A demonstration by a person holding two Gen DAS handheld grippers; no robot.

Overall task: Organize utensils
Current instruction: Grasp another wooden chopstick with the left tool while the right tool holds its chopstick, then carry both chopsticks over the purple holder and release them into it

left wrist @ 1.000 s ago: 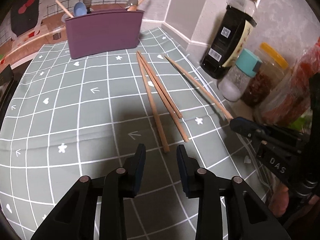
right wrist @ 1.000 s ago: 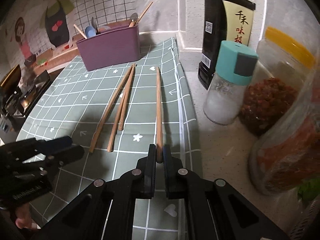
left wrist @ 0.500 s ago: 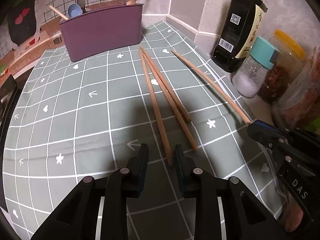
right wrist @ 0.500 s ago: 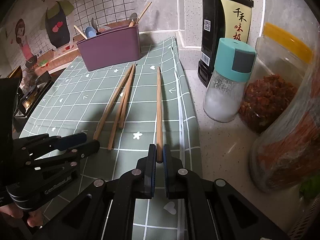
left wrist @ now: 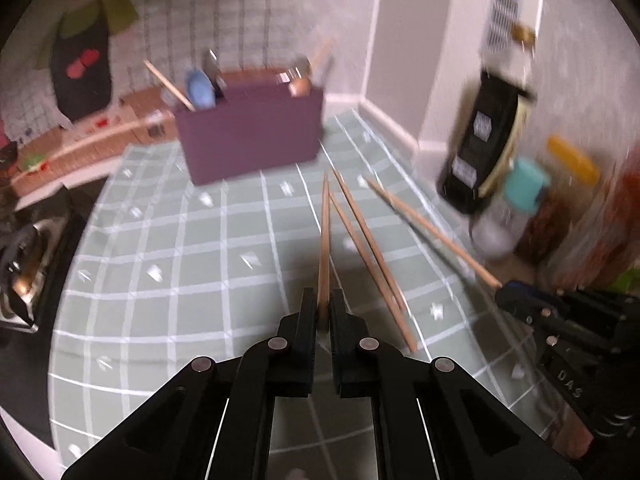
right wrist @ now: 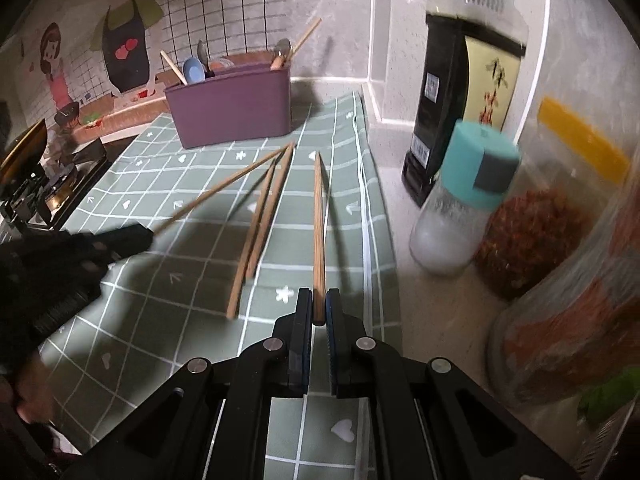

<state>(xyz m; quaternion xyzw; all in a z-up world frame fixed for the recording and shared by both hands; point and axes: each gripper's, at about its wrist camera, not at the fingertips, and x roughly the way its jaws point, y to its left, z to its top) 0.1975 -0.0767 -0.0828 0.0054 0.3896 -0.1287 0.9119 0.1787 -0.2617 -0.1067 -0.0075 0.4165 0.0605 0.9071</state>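
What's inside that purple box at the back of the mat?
Sticking out of the purple utensil holder are a blue spoon, metal spoons and wooden chopsticks. Its wall hides their lower ends and anything else inside.

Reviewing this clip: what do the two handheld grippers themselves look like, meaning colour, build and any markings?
Both are matte black plastic with angular linkage arms joined by round silver rivets. The left gripper has plain black fingers; the right gripper has blue pads on the inner faces of its fingers. White lettering reading DAS shows on the right gripper's body in the left wrist view.
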